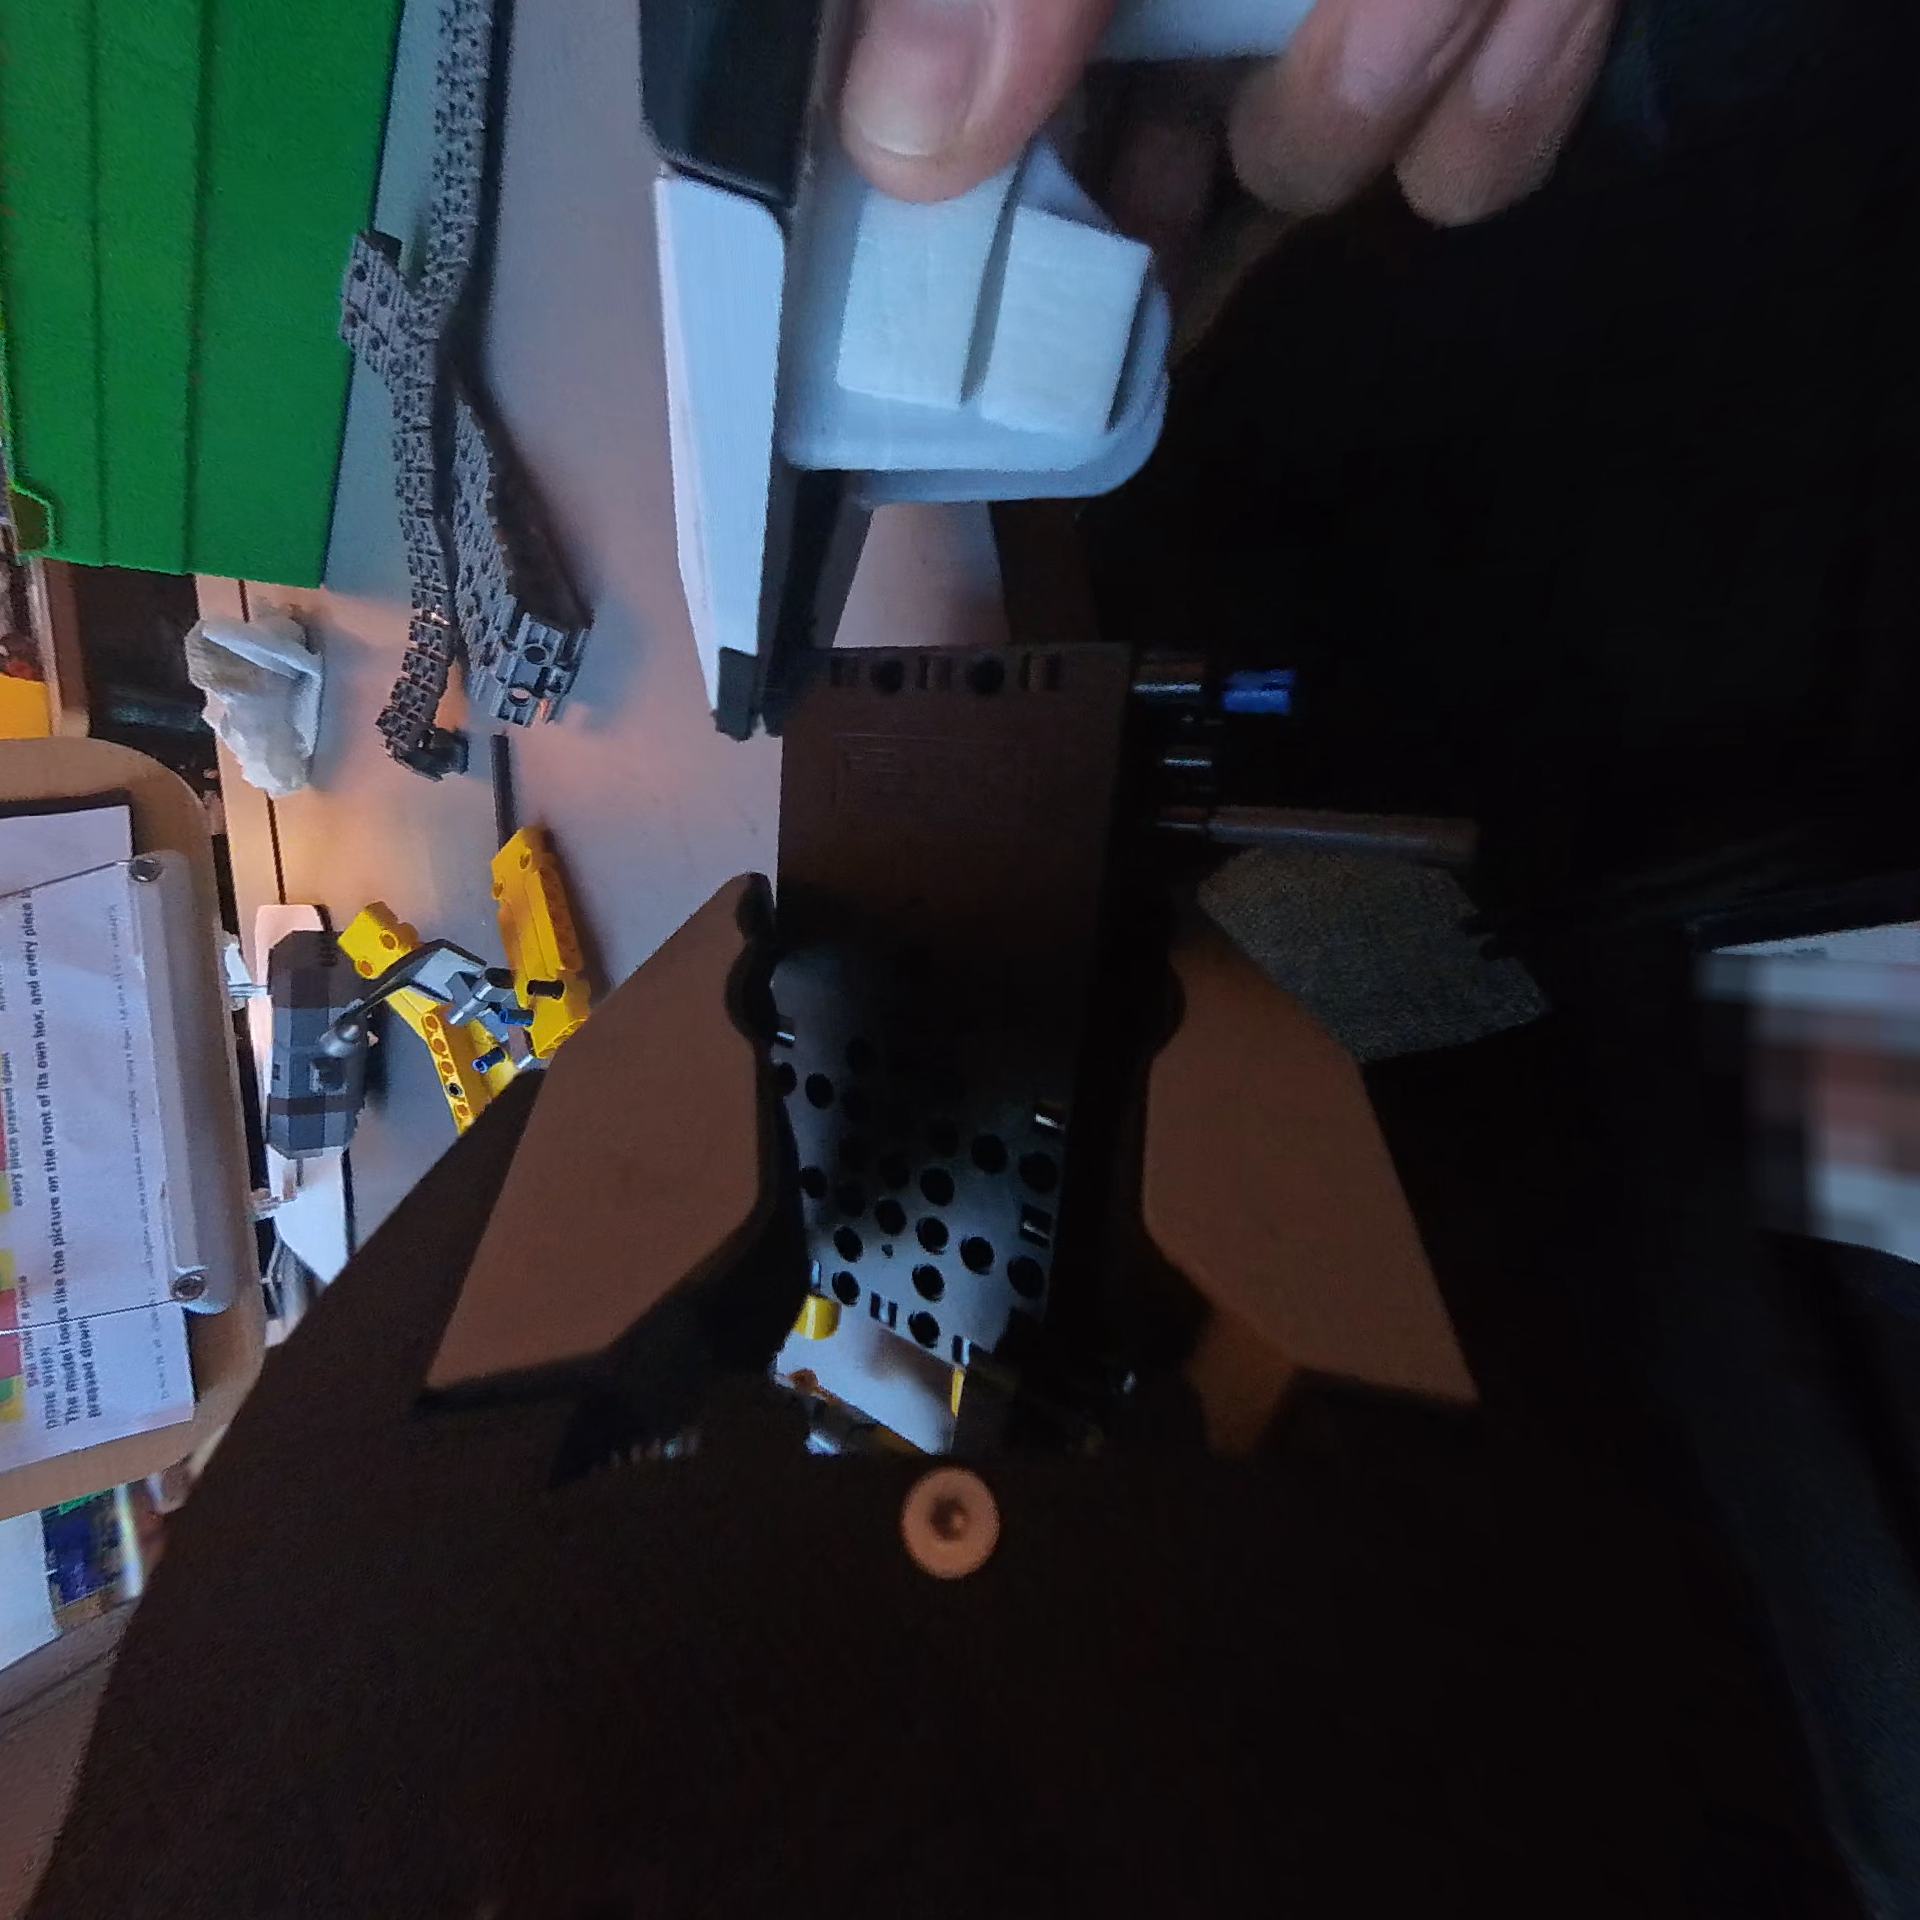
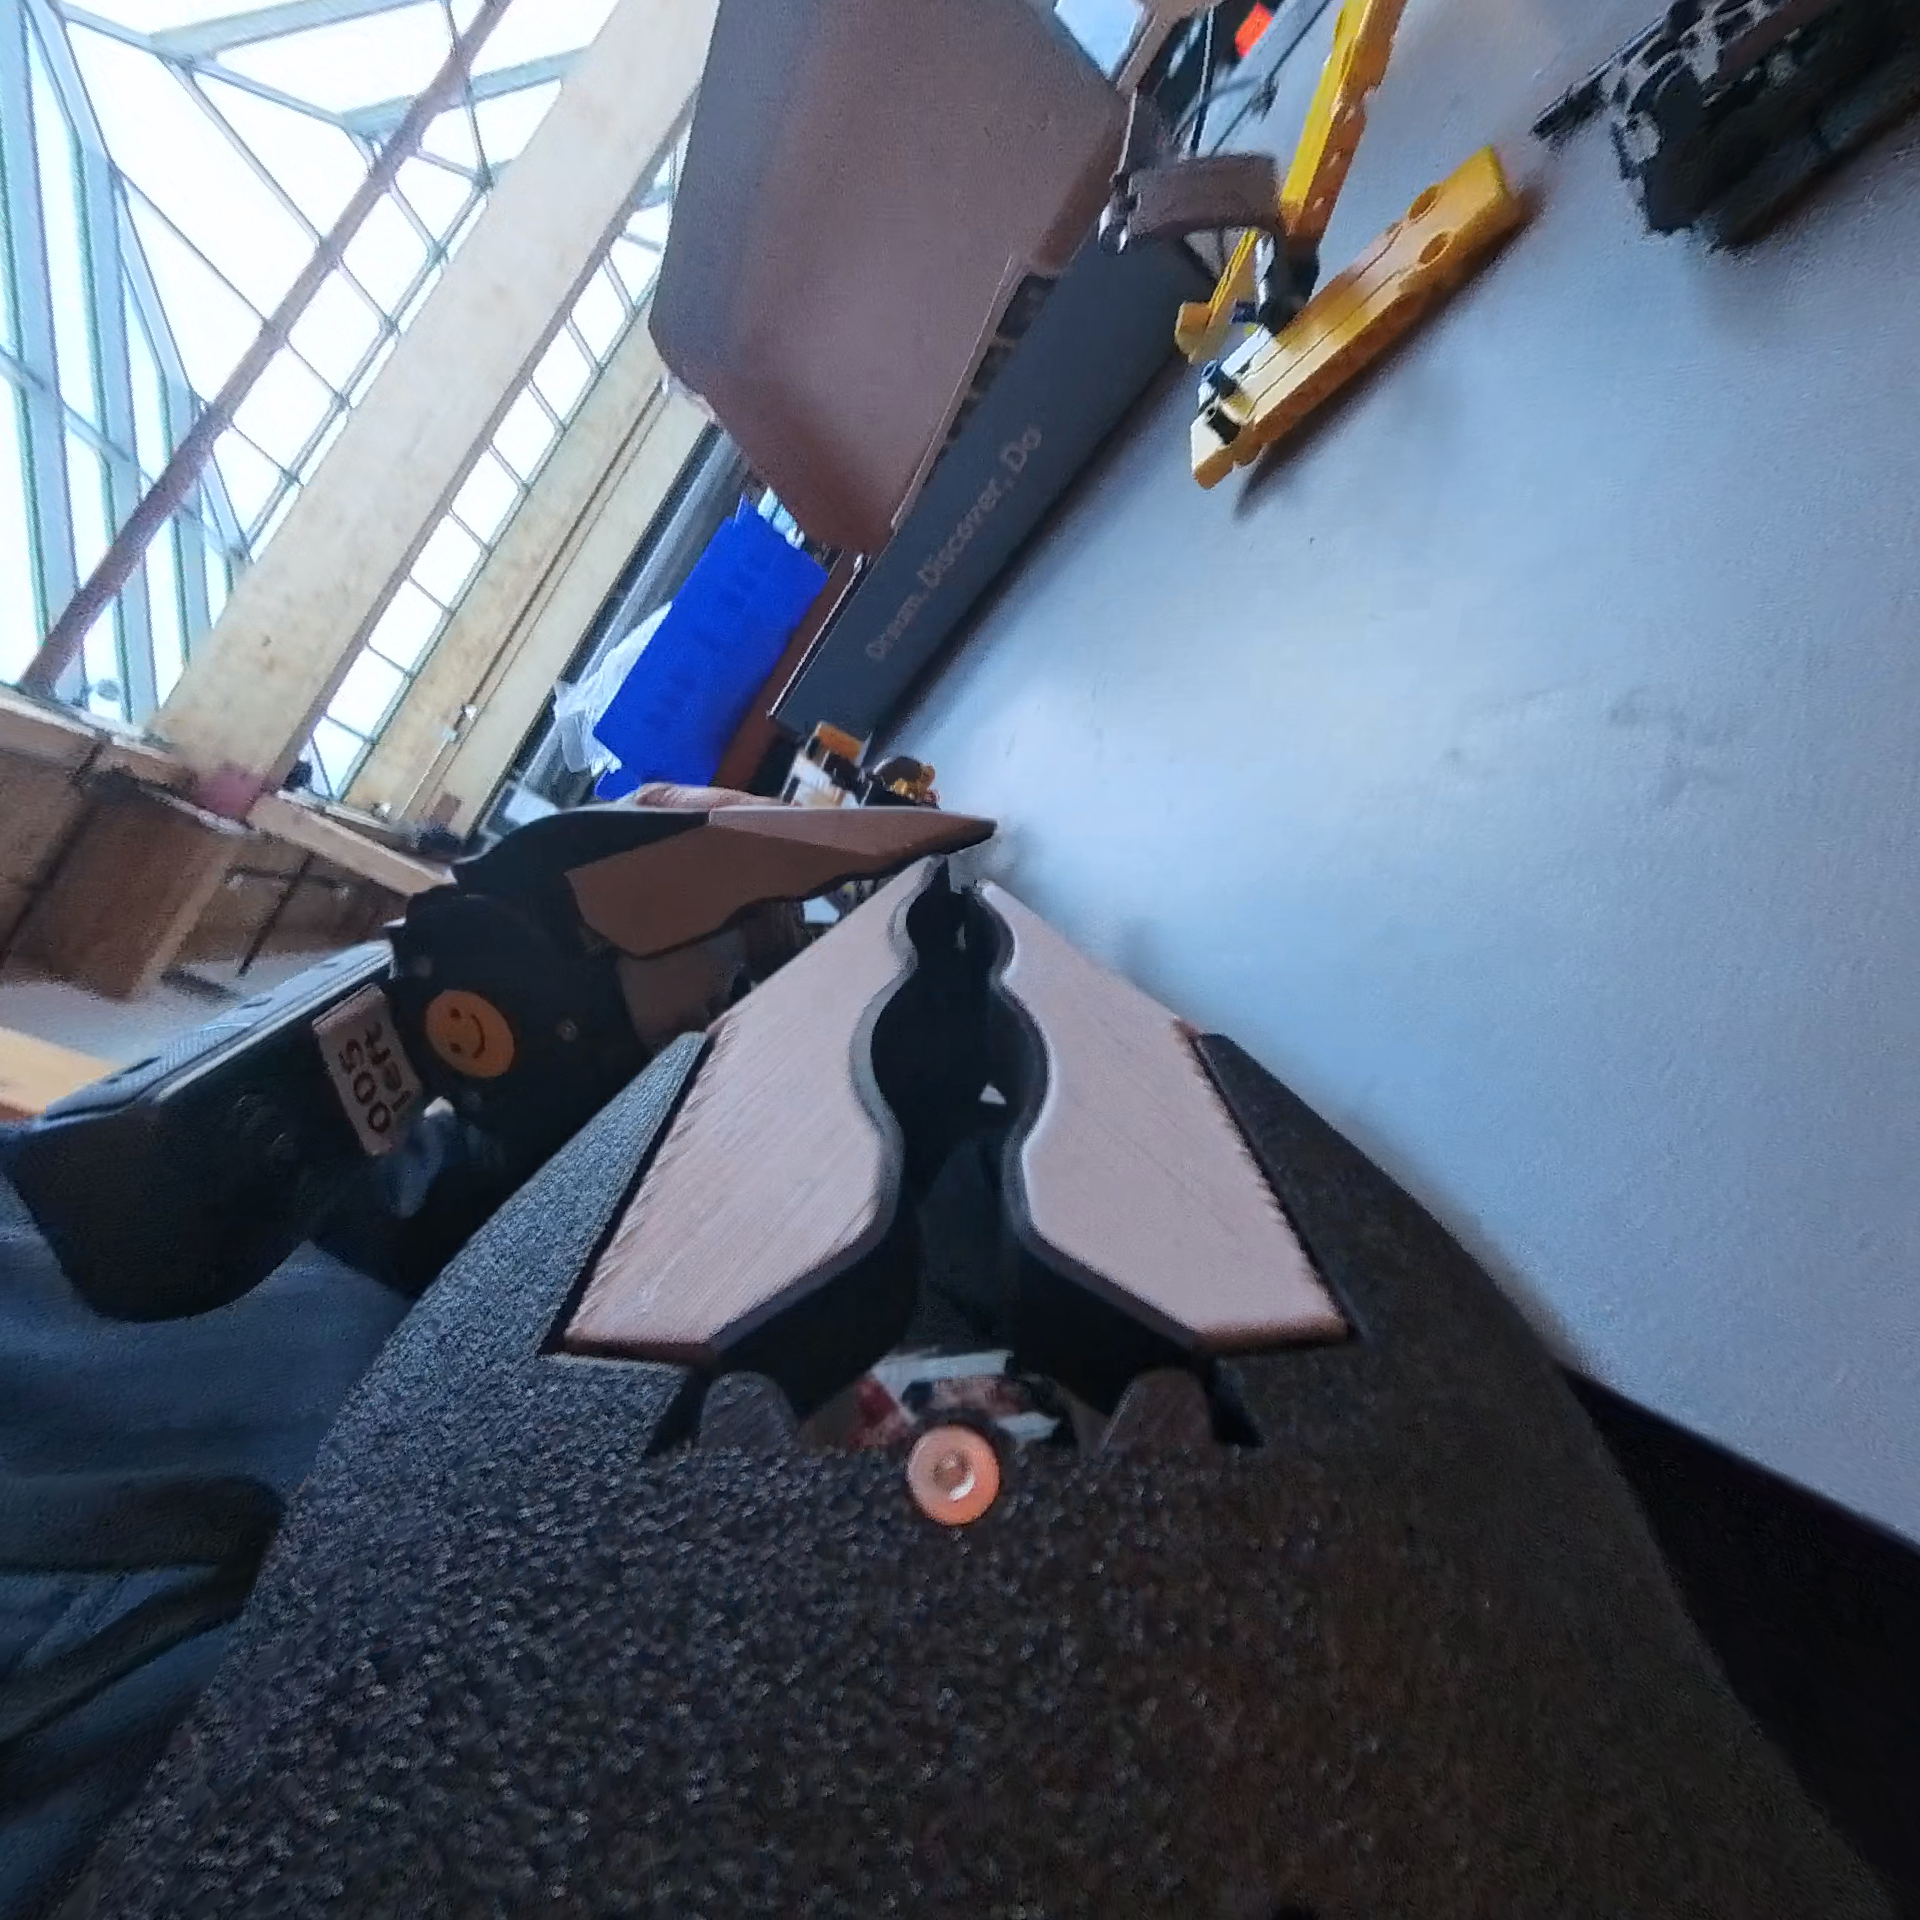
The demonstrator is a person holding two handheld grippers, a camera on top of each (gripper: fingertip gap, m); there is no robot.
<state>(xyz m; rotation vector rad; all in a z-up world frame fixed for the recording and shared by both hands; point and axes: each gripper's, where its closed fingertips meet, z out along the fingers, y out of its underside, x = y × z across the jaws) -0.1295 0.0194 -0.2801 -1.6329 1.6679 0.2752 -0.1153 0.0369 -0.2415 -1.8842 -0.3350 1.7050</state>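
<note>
My left gripper (image 1: 966, 935) is shut on a grey block with many round holes (image 1: 925, 1174), one orange-brown pad on each side. The block runs forward past the fingertips, and its far part is in shadow. A hand (image 1: 966, 94) at the top holds the white handle (image 1: 977, 332) of the other gripper, whose dark tip (image 1: 740, 691) meets the block's far left corner. In the right wrist view my right gripper (image 2: 961, 873) has its tips together beside the left gripper's finger (image 2: 790, 862). What the tips pinch is hidden.
On the grey table (image 2: 1455, 831) lie grey track chains (image 1: 457, 499), a yellow beam assembly (image 1: 520, 977), also in the right wrist view (image 2: 1351, 301), and a grey motor (image 1: 312, 1049). A green box (image 1: 197, 281) and a clipboard with paper (image 1: 94, 1143) stand left. My hands' fingertips stand some 4 centimeters from each other.
</note>
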